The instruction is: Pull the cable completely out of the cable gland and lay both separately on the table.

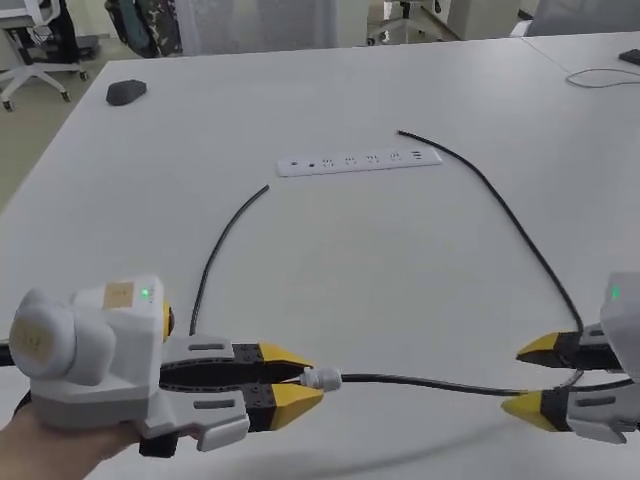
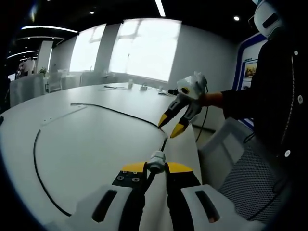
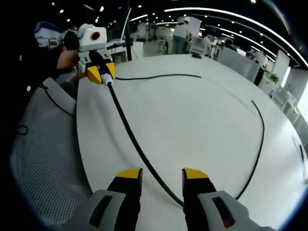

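Cable gland (image 1: 323, 379) sits pinched between the left gripper's (image 1: 312, 377) tips.

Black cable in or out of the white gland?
In: the thin black cable runs straight into the white plastic cable gland clamped in left tongs.

The cable gland (image 1: 321, 379) is half hidden; the right hand-held gripper (image 1: 513, 378) runs off the edge.

Grey-white left gripper (image 1: 312, 378) and right gripper (image 1: 513, 378), yellow-tipped black jaws, green lights (image 1: 146, 294).
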`<move>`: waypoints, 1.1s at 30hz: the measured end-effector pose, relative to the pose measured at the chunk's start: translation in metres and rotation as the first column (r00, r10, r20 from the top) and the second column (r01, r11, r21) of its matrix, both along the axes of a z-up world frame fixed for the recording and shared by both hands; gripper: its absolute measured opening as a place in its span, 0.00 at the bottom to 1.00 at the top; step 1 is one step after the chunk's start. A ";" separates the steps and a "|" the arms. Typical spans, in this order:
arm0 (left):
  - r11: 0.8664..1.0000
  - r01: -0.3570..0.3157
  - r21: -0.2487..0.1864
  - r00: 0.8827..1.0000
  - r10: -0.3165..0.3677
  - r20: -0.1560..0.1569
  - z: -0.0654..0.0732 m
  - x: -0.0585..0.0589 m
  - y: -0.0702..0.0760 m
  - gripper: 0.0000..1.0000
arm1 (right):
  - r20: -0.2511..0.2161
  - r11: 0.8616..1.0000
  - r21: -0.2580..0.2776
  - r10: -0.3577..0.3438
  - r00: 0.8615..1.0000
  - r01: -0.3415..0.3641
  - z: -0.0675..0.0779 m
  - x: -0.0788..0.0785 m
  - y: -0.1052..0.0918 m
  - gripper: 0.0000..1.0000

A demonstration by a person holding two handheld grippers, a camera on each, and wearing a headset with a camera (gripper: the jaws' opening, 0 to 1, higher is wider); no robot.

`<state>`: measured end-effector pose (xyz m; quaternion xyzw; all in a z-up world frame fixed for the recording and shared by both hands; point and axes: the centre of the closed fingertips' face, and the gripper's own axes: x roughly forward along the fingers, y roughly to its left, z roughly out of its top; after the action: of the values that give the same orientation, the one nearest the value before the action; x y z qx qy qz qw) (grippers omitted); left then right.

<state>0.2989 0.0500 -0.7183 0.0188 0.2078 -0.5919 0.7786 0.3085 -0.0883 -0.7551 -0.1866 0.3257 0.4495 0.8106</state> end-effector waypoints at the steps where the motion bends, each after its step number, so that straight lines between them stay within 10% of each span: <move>1: 1.000 0.003 0.000 1.000 -0.003 -0.002 0.000 0.000 0.000 0.15 | 0.017 0.998 0.054 0.025 1.000 -0.026 0.015 -0.001 0.018 0.29; 6: 1.000 0.018 0.011 1.000 -0.018 0.004 -0.002 -0.002 -0.001 0.15 | 0.085 0.976 0.129 0.168 0.982 -0.178 0.052 -0.011 0.074 0.20; 12: 1.000 0.015 0.002 1.000 -0.015 0.010 0.002 -0.001 -0.001 0.15 | 0.102 0.951 0.058 0.297 0.949 -0.304 0.045 -0.023 0.113 0.14; 26: 0.999 0.033 0.017 0.999 -0.034 0.024 0.000 -0.005 -0.003 0.15 | 0.137 0.928 -0.047 0.373 0.918 -0.370 0.027 -0.023 0.119 0.00; 33: 0.999 0.043 0.021 0.999 -0.043 0.022 0.000 -0.009 -0.007 0.15 | 0.110 0.942 -0.060 0.335 0.936 -0.330 0.025 -0.025 0.110 0.00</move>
<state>0.2902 0.0432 -0.7187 0.0378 0.2044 -0.6061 0.7677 0.2835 0.0217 -0.7304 -0.2820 0.2498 0.5614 0.7368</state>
